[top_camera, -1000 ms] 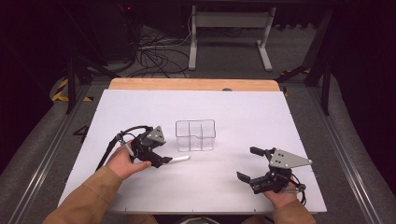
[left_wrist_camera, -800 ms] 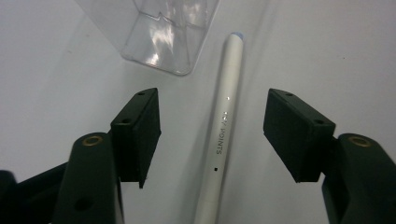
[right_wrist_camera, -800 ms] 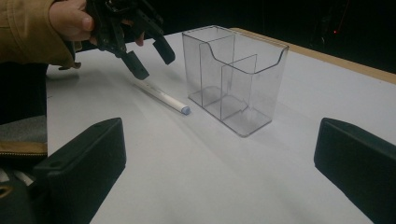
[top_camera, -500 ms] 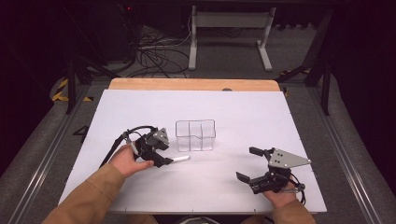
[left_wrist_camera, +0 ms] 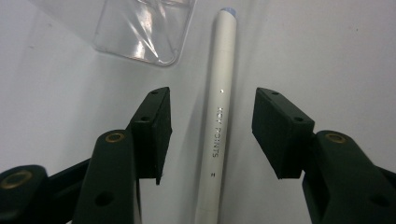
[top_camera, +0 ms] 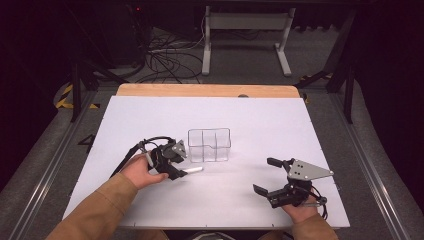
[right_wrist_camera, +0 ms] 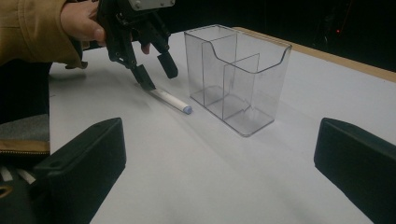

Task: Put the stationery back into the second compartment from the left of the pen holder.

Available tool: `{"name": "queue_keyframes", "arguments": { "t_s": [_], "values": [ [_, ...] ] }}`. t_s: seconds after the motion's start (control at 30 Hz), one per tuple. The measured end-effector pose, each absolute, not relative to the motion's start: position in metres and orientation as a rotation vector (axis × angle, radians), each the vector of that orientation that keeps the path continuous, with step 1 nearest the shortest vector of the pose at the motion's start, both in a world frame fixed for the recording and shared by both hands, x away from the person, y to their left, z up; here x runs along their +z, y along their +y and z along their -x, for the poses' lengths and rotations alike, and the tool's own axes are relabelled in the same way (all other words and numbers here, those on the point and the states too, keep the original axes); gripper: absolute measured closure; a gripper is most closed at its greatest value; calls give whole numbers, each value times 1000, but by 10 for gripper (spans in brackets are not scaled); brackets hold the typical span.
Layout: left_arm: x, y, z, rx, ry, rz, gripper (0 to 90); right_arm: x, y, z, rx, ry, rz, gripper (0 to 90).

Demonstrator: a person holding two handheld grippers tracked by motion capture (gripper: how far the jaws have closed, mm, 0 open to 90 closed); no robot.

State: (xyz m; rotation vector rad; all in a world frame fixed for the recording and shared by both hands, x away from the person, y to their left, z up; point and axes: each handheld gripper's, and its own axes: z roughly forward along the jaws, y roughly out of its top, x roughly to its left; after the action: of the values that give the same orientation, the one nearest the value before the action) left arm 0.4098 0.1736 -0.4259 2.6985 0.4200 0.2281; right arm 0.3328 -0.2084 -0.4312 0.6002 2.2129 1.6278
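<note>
Left claw poised over a white marker beside the clear organizer

Low in the frame, the right claw (top_camera: pixel 274 180) idles wide open, empty; left of centre, the left claw (top_camera: pixel 176 161) straddles the white marker (left_wrist_camera: pixel 219 126) on the surface (top_camera: pixel 260 125), jaws apart, not gripping. Closing off-centre could roll it against the clear organizer (top_camera: pixel 209 144) just behind.

Glossy white plastic pen (left_wrist_camera: pixel 220 121), clear plastic holder (right_wrist_camera: pixel 238 74)

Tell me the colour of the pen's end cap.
Pale blue on a white pen; the right gripper view shows it best.
</note>
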Motion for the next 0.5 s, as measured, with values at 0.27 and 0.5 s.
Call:
{"name": "queue_keyframes", "arguments": {
  "t_s": [0.27,0.5],
  "values": [
    [-434,168,-412,226,400,-2747,525,-431,-209,-333,1645,2217,-603,28],
    [-437,167,-413,184,376,-2775,638,-432,-209,-333,1651,2221,-606,28]
  ]
}}
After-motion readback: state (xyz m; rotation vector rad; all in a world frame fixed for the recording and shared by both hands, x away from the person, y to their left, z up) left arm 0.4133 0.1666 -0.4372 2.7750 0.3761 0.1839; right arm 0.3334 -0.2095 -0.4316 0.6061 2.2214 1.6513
